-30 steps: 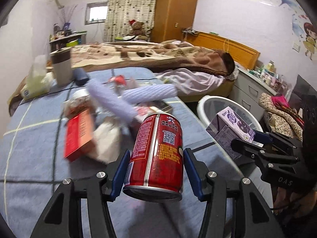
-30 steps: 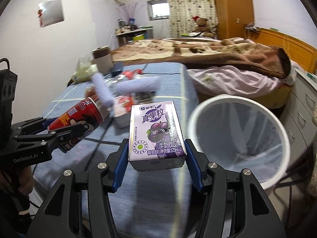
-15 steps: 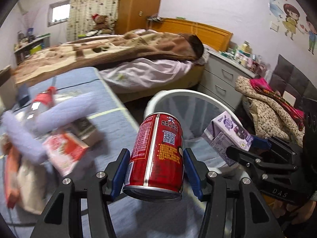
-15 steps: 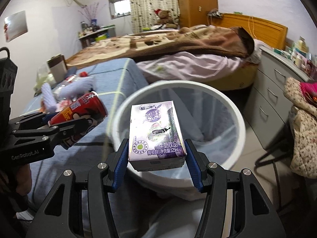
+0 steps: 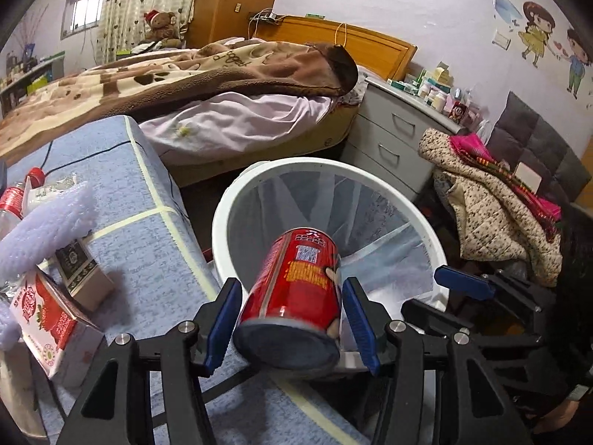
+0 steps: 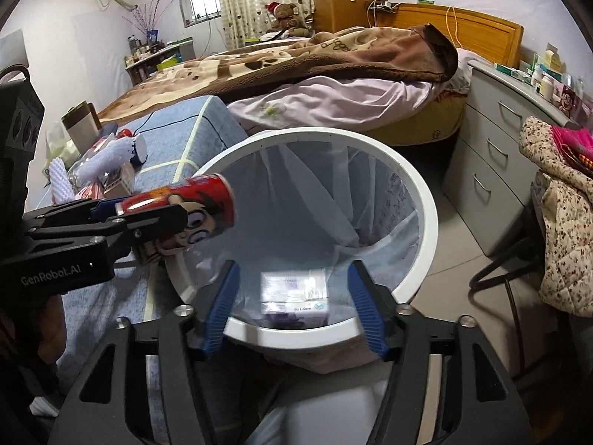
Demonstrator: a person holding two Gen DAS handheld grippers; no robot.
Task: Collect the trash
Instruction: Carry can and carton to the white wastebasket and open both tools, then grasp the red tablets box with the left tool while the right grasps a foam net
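My left gripper has its jaws spread wider than the red can, which tilts loose between them over the rim of the white bin. The can also shows in the right wrist view, blurred, at the bin's left rim. My right gripper is open and empty above the bin. The purple milk carton is blurred, inside the bin below the gripper.
The blue-covered table at left carries a strawberry milk carton, a small dark box, a purple fluffy roll and a bottle. A bed, grey drawers and a chair with clothes surround the bin.
Both grippers moved from the table to over the bin and opened. The purple carton dropped out of the right gripper into the bin. The can has tipped loose in the left gripper.
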